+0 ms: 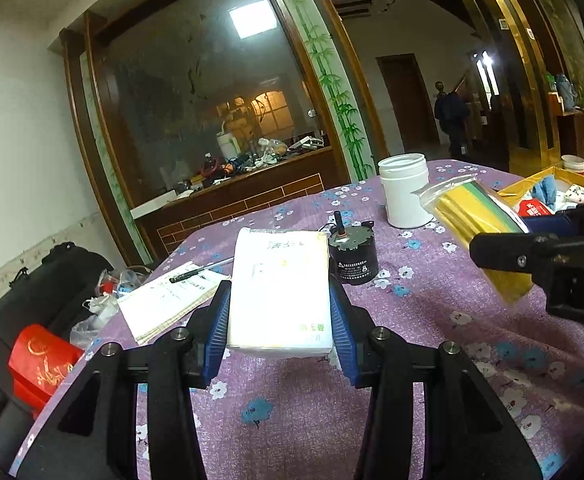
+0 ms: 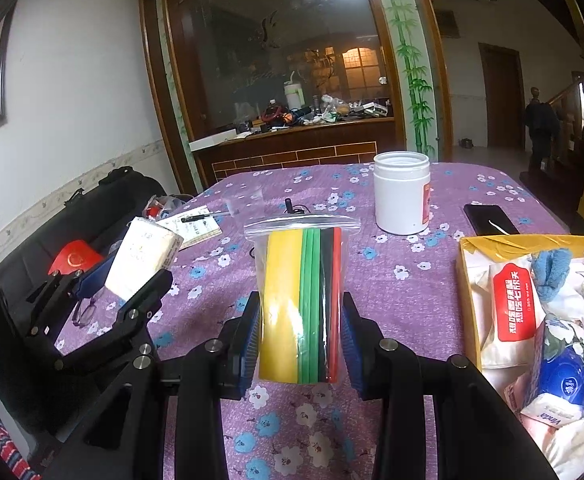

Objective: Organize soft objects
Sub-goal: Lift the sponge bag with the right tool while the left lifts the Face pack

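My left gripper [image 1: 280, 320] is shut on a white tissue pack [image 1: 280, 288], held above the purple flowered tablecloth [image 1: 292, 408]; the same pack [image 2: 142, 258] and gripper show at the left of the right wrist view. My right gripper [image 2: 299, 340] is shut on a clear zip bag of yellow, green, black and red tubes [image 2: 301, 304], lifted over the table; that bag [image 1: 475, 216] appears at the right of the left wrist view. A yellow cardboard box [image 2: 465, 280] at the right holds several soft packs, a blue cloth [image 2: 549, 272] and tissue packets.
A white plastic jar [image 2: 401, 196] stands mid-table, a black phone [image 2: 489, 218] right of it. A small black motor [image 1: 351, 256] sits behind the tissue pack. A notebook with a pen [image 1: 168, 300] lies at the left edge. A black bag [image 1: 44, 280] and a red bag [image 1: 40, 364] lie beside the table.
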A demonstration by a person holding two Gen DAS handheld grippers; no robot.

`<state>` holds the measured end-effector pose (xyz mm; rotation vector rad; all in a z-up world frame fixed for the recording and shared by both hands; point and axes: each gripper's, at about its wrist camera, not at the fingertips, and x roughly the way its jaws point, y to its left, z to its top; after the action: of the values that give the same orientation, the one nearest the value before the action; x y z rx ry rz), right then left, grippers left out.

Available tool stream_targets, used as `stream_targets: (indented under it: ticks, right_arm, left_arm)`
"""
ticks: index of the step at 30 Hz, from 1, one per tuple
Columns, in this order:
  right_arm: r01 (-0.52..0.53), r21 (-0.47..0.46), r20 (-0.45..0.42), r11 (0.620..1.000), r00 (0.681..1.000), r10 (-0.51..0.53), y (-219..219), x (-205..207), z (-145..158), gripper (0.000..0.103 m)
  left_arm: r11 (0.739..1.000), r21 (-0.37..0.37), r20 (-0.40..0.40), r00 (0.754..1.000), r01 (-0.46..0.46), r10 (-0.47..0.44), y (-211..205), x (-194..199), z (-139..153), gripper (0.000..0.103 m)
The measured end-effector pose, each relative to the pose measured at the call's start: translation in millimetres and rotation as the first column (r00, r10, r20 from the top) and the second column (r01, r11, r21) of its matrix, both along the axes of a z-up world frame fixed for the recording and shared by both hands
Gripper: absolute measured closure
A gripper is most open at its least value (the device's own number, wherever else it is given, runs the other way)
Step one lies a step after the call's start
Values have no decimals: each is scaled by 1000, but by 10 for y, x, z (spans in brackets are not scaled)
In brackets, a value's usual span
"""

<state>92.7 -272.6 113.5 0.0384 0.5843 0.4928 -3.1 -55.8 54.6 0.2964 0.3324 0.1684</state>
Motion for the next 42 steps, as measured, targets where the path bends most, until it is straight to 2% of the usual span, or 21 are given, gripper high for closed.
stream_targets:
  ticks: [7, 15, 30, 38, 42]
  right_arm:
    - [41, 38, -17, 998, 999, -40, -134, 14, 60, 65]
    - [110, 137, -42, 985, 994, -105, -493, -112, 166, 65]
    - [133, 159, -34, 978, 991, -129, -731, -315, 234, 65]
    - [177, 200, -32, 964, 984, -174, -1047, -393, 290, 65]
    - [198, 229, -32, 953, 980, -196, -1236, -440, 308, 65]
  left_arm:
    - [1000, 16, 5, 1000, 1, -1, -31, -16, -1, 58]
    - [1000, 31, 2, 1000, 6, -6, -52, -33, -3, 58]
    - [1000, 21, -21, 1000, -1, 2, -99, -25, 39, 58]
    - [995, -82, -61, 996, 63, -68, -253, -52, 204, 59]
    - [989, -92, -63, 990, 118, -124, -489, -95, 288, 59]
